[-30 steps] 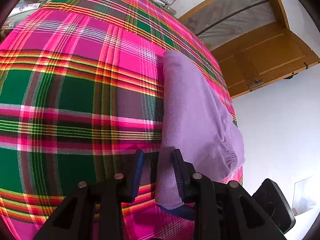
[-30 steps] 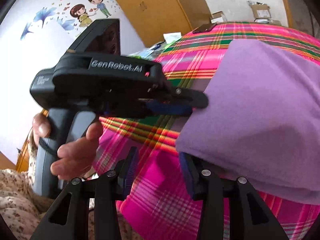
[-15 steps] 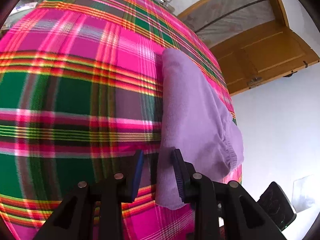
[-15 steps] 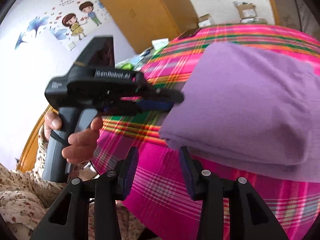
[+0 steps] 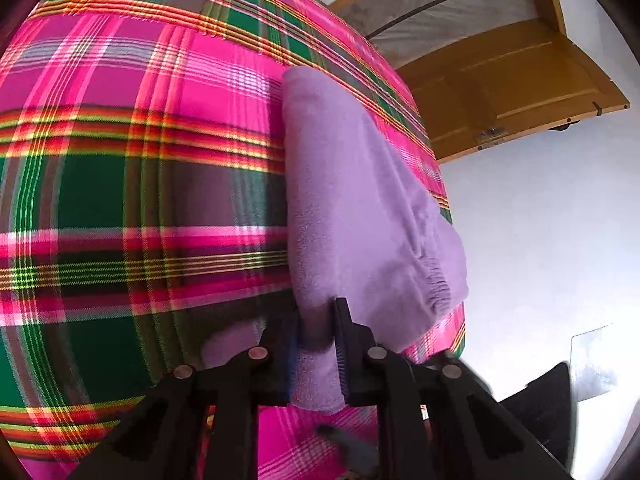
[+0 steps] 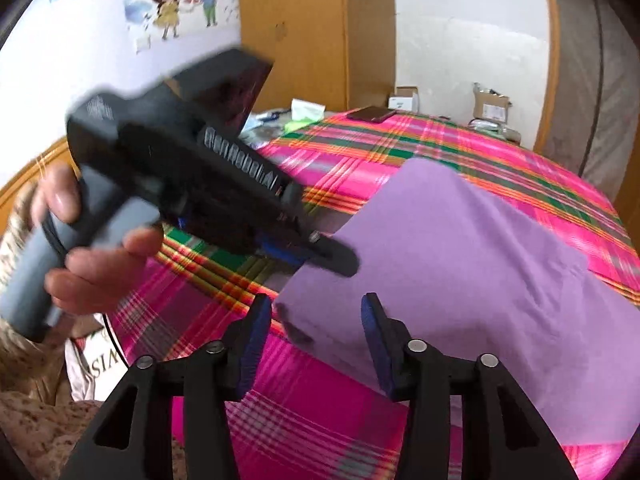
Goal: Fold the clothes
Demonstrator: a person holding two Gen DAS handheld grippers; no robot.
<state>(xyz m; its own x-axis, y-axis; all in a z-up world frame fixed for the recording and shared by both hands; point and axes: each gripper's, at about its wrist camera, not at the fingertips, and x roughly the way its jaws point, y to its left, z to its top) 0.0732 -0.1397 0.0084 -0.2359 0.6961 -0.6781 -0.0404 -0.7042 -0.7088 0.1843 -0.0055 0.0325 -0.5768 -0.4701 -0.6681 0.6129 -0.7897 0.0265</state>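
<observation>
Since a second ago the left tongs (image 5: 318, 334) have narrowed onto the near corner of the purple garment (image 5: 360, 208), which then lay loose between wider jaws; they are closing now, and the cloth is bunched and pinched between the pads. From the right wrist view the left tongs (image 6: 340, 258) sit tilted down at the garment's (image 6: 460, 280) near-left corner, gripped by the person's hand (image 6: 84, 264). The right tongs (image 6: 316, 320) have spread wider and are opening, with the garment's near edge lying between the fingers, apart from both pads.

Ahead of both tongs the folded garment rests on the plaid blanket (image 5: 140, 200) covering the bed, running away from the left tongs as a long folded strip with an elastic waistband at its right side. Far beyond the right tongs, cardboard boxes (image 6: 490, 108) stand past the bed's far edge; I cannot tell what is in them. A dark phone (image 6: 372, 113) lies on the blanket's far edge.
</observation>
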